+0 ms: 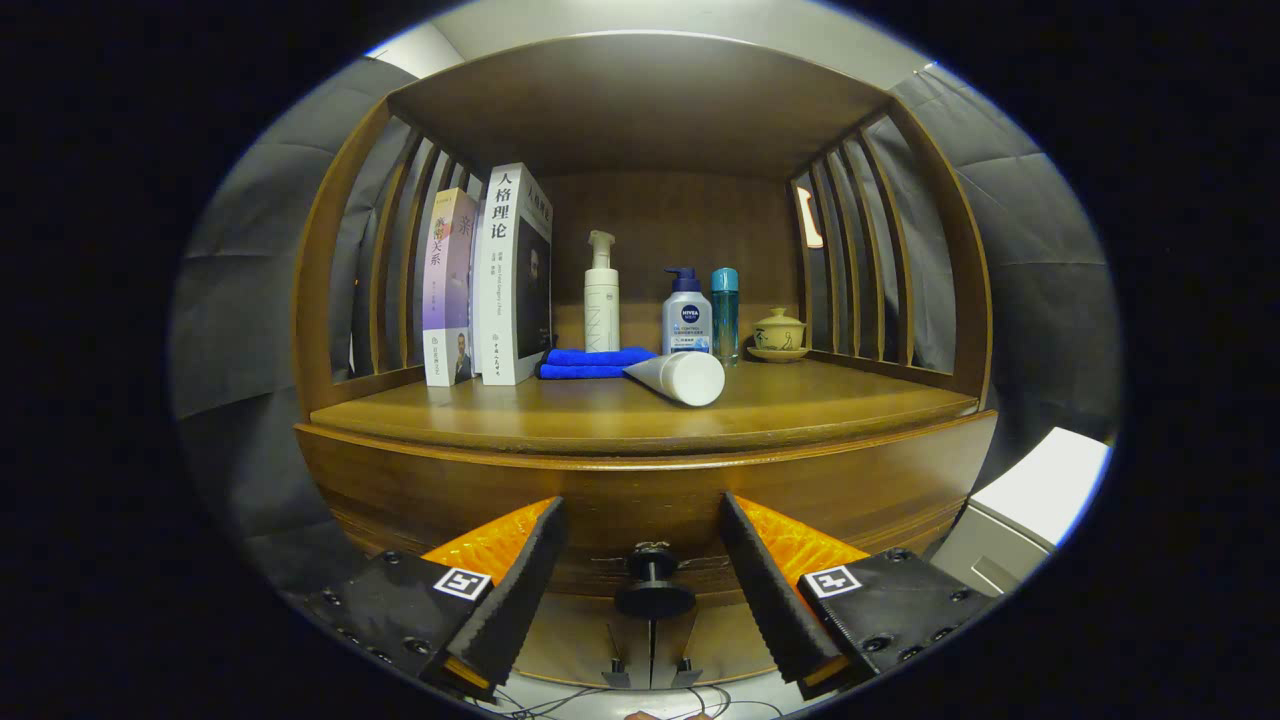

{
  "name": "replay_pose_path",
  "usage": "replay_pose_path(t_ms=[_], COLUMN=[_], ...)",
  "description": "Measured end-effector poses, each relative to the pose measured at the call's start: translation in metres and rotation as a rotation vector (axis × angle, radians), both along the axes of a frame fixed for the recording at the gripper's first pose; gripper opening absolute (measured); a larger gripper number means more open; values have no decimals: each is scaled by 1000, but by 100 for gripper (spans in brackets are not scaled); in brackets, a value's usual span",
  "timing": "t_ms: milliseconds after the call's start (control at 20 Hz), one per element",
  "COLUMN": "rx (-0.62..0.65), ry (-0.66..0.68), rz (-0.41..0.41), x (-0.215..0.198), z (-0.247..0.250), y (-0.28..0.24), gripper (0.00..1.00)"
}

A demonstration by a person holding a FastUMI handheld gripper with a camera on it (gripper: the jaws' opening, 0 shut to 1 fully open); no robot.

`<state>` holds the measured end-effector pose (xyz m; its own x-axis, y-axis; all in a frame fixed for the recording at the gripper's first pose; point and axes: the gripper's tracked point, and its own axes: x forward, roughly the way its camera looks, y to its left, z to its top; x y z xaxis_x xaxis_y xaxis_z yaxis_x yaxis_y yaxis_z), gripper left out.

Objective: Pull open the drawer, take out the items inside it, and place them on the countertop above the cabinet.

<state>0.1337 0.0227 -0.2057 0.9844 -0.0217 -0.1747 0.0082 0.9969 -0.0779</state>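
Tongs (645,590) are sitting open around the knob (654,580) on the drawer (640,500), neither pad touching it. Drawer is looking shut (contents hidden). A tube (680,377) is lying on the worktop (640,410) near its front edge, so I'm guessing a jerky pull risks rolling it off, or the pads slipping off that small knob.

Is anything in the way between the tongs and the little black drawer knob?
No, nothing visible blocks it. The tongs are open, and the black knob on the drawer front sits right between the two fingers, with gaps on both sides.
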Motion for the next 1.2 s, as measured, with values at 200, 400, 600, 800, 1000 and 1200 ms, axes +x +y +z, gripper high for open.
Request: replay_pose_path(t_ms=[200,400,600,800,1000,1200], rx=[27,88,90,70,0,-18], ry=[17,-75,-200,-258,-259,-251], rz=[12,-4,-2,11,25,13], x=[2,-14,-58,-100,-134,-157], z=[1,49,118,176,205,212], y=[1,-6,-13,-22,-35,-50], gripper=[98,98,98,98,98,98])
